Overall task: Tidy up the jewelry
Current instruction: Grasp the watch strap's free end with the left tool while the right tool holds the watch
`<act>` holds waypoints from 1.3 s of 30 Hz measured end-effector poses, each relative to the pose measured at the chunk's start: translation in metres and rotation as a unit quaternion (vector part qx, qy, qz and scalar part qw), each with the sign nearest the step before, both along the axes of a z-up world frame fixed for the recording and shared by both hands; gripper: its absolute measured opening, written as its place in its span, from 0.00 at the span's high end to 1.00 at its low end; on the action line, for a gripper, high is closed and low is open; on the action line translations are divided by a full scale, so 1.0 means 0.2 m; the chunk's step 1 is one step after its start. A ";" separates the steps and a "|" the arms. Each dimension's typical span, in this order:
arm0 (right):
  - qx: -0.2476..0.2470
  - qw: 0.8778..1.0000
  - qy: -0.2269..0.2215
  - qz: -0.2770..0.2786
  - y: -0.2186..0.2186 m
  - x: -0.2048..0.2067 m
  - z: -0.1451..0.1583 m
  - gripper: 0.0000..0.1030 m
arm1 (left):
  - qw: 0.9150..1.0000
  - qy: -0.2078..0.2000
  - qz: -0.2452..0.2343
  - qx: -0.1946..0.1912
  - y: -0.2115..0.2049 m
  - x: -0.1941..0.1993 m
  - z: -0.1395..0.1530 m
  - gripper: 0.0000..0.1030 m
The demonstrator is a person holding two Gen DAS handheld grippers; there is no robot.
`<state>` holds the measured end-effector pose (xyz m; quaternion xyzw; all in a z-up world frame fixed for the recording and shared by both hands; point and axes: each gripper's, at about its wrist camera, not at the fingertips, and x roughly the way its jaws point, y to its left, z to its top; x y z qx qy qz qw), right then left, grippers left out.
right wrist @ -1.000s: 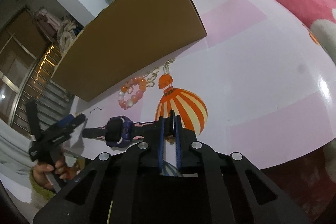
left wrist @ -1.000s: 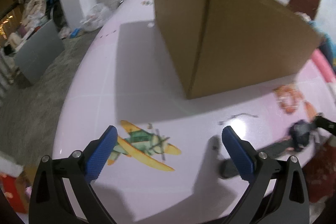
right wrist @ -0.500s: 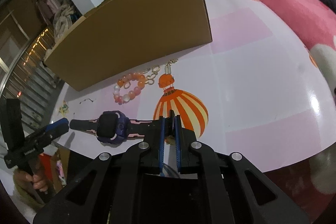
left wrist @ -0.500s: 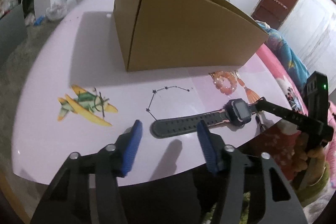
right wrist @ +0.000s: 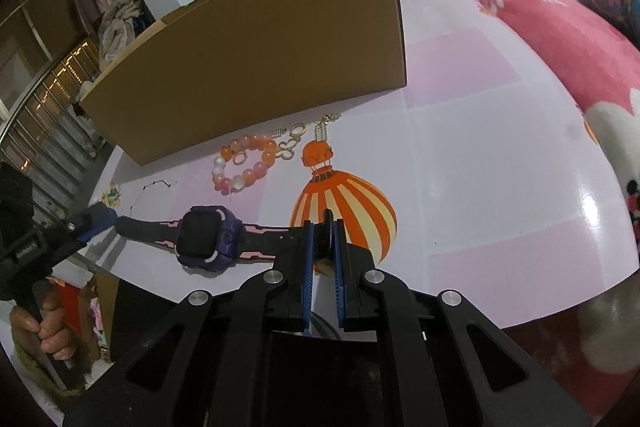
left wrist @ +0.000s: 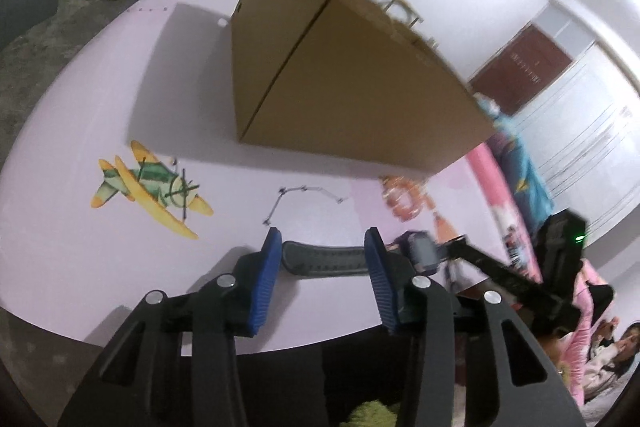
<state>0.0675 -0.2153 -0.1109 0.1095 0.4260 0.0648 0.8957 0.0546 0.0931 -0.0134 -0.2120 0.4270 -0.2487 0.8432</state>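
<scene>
Closer now vs half a sec ago: left gripper [left wrist: 322, 251] has moved up so the watch [right wrist: 206, 239] strap end sits between its blue ribbed pads, jaws part open, not visibly touching it. Right gripper [right wrist: 322, 227] is clamped tight on the other strap end, watch stretching out to its 9 o'clock. Watch: purple squarish case, dark rubbery strap w/ pink edging. Bead bracelet [right wrist: 244, 167], glossy orange/white, lies at 11 o'clock by the cardboard box [right wrist: 256, 67] on the pink glossy table [right wrist: 480, 163].
</scene>
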 end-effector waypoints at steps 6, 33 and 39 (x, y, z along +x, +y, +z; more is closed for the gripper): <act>0.001 1.000 -0.001 -0.002 -0.01 -0.02 0.01 0.93 | 0.995 0.011 -0.009 -0.098 0.04 0.01 -0.01 0.61; 0.006 1.000 -0.004 -0.004 -0.03 -0.01 0.02 0.92 | 0.998 -0.006 -0.005 -0.064 -0.04 0.02 -0.02 0.61; 0.005 1.000 -0.005 -0.004 -0.03 -0.01 0.02 0.92 | 0.998 -0.004 0.011 -0.055 0.00 0.02 -0.03 0.59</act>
